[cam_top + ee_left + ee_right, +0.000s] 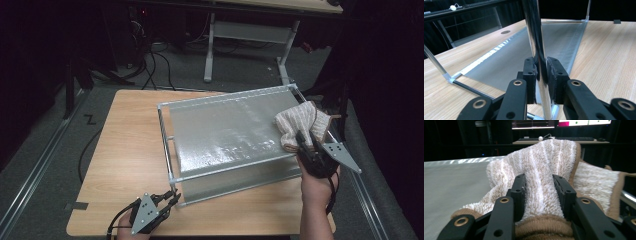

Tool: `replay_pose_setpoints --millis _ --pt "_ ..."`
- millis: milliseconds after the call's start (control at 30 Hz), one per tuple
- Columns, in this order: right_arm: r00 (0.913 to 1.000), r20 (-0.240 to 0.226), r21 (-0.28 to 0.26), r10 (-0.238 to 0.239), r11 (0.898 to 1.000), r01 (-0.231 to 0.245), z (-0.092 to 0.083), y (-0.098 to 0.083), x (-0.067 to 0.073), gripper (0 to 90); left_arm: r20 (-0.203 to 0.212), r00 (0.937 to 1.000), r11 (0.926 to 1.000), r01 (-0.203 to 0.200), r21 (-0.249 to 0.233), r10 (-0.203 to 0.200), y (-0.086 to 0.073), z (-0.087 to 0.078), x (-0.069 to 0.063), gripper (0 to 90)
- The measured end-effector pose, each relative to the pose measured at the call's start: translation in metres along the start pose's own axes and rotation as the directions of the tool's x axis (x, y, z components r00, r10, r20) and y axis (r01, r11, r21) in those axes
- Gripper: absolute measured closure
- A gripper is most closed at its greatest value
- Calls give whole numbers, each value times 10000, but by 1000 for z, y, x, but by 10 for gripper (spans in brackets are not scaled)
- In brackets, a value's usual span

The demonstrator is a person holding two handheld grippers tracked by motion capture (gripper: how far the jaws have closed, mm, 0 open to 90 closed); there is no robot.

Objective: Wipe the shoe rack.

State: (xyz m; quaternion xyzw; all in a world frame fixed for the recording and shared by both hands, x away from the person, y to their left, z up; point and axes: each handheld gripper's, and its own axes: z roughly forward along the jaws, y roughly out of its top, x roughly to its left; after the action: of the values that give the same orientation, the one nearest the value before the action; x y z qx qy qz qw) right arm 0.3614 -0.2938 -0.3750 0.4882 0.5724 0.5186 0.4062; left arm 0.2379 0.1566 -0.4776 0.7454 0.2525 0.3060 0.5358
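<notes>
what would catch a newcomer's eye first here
A big frosted panel in a metal frame sits on the wooden table. On its far right corner the right gripper is closed on a striped beige towel. At the near left corner the left gripper clamps a frame post.

A metal-framed rack with a frosted grey sheet stretched over its top stands on the wooden tabletop, its thin shiny posts upright at the corners and the sheet hanging down its near side. One near corner post is pinched between black pads. A fluffy beige-and-white striped towel with a tan hem lies bunched on the sheet's far right corner, a fold of it clamped and part draped over the rail.
</notes>
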Motion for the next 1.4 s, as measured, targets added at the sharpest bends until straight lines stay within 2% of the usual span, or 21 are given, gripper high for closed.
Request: replay_pose_setpoints --millis 133,167,200,233,367,533,567,600,633,667,733,767,800,867,900,1233,1300,1367,1400 --pt "9997 -248 -78 -30 10000 28 -3 -2 10 652 8 10000 10000 9 -9 -9 0 0 0 779" --pt "9992 -387 -136 -65 9999 60 -4 -4 19 651 5 10000 10000 -1 -17 1 0 0 0 779" --pt "9992 -387 -136 -65 9999 60 -4 -4 19 651 5 10000 10000 -1 -17 1 0 0 0 779" --pt "9984 -525 -165 -192 9997 184 -5 -5 29 648 -23 10000 10000 -78 -12 78 0 0 0 779" --pt "9949 -823 -202 -578 9982 563 -8 -8 50 644 -28 10000 10000 -63 -45 63 0 0 0 778" --pt "9856 -1420 -231 -913 9958 889 -11 -11 79 643 -14 10000 10000 -87 -4 87 0 0 0 778" --pt "9856 -1420 -231 -913 9958 889 -11 -11 79 643 -14 10000 10000 -87 -4 87 0 0 0 778" --pt "9829 -1560 -243 -979 9952 953 -11 -11 85 642 -14 10000 10000 -88 1 88 0 0 0 778" --pt "9773 -1841 -211 -1053 9944 1031 -13 -12 98 642 -28 10000 10000 -76 6 76 0 0 0 778" --pt "9773 -1841 -211 -1053 9944 1031 -13 -12 98 642 -28 10000 10000 -76 6 76 0 0 0 777" --pt "9683 -2183 -214 -1213 9926 1196 -15 -12 115 642 -26 9999 9999 -102 3 102 0 0 0 777" --pt "9683 -2183 -214 -1213 9926 1196 -15 -12 115 642 -26 9999 9999 -102 3 102 0 0 0 777" --pt "9608 -2441 -230 -1318 9912 1301 -16 -13 128 641 -29 9999 9999 -107 4 107 0 0 0 777" --pt "9581 -2510 -237 -1381 9903 1366 -17 -14 132 641 -23 9999 9999 -105 4 105 0 0 0 777" --pt "9518 -2743 -232 -1376 9904 1365 -18 -14 143 641 -32 9999 9999 -107 3 107 0 0 0 777" --pt "9207 -3584 -324 -1546 9877 1533 -23 -17 184 641 -57 9999 9999 -136 -1 136 0 0 0 776" --pt "9137 -3725 -358 -1624 9864 1607 -24 -17 192 641 -55 10000 10000 -31 -19 31 0 0 0 777" --pt "9113 -3783 -365 -1626 9863 1608 -24 -17 194 641 -59 10000 10000 -12 -22 12 0 1 -1 777" --pt "9012 -4004 -421 -1658 9858 1627 -26 -18 203 641 -47 10000 10000 -79 39 79 0 0 0 777"
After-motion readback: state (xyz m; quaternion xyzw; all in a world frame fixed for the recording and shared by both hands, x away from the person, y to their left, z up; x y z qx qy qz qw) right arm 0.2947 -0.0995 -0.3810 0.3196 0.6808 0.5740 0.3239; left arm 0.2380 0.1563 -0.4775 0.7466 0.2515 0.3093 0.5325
